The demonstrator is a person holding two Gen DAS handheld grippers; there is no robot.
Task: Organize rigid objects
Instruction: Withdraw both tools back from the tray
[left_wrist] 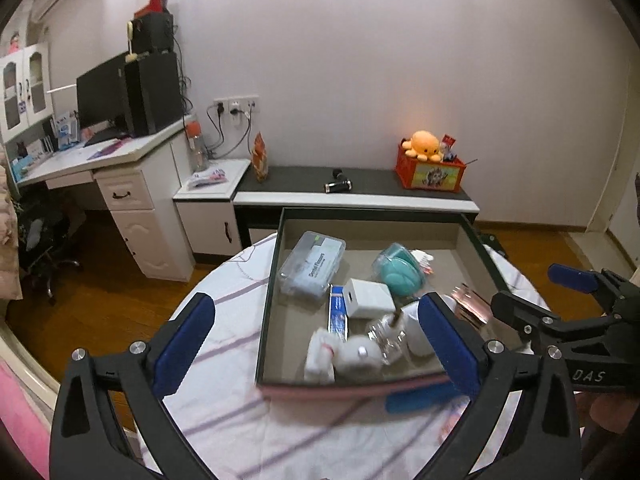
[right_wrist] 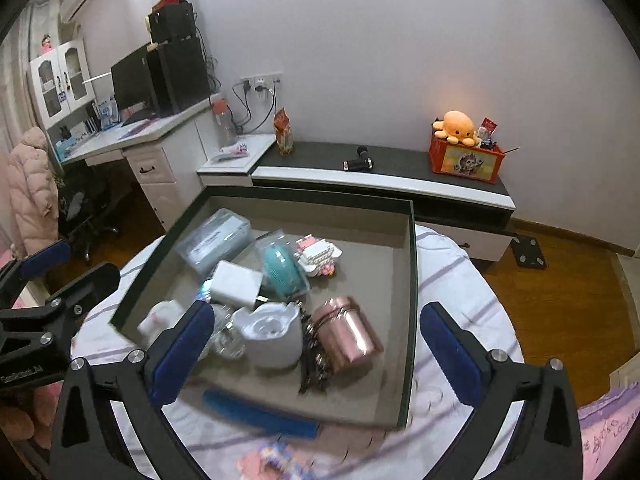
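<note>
Right wrist view: the blue comb [right_wrist: 260, 414] is seen lying on the worktop [right_wrist: 472, 280] just outside the tray's [right_wrist: 412, 280] near rim, at six o'clock, its long axis running from nine toward four. The right tool [right_wrist: 316, 350] is held wide and empty above it, judged nearer; the left tool [left_wrist: 316, 346] is also spread wide, empty.

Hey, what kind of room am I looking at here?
Probably a home bedroom or study: a white corner desk with a black computer monitor, a pink padded coat hanging at the left, and an orange plush octopus on a red toy crate.
</note>
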